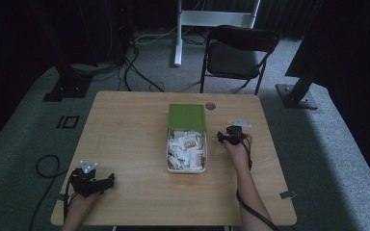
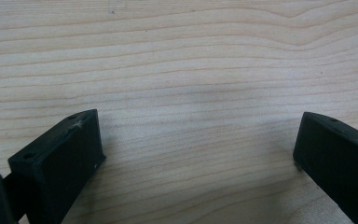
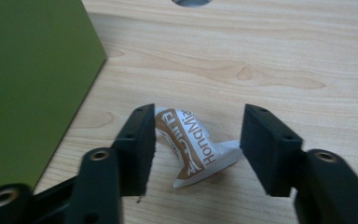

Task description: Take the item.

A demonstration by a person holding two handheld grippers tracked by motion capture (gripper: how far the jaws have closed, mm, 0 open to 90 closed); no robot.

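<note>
Both tongs gape: the right tongs (image 3: 196,149) straddle a packet (image 3: 193,147); the left tongs (image 2: 196,154) hold nothing over the table (image 2: 191,60).

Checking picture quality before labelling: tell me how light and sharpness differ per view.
High view: dim, dark backdrop, the table evenly lit, the box small and soft. Left gripper view: bright, sharp wood grain, faint shadow between the open jaws. Right gripper view: the packet print readable, near jaws slightly soft.

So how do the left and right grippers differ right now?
The left gripper spreads wide over bare table; the right gripper stands narrower, straddling a packet. The left sits at the near edge, the right beside the green box. Both are open.
</note>
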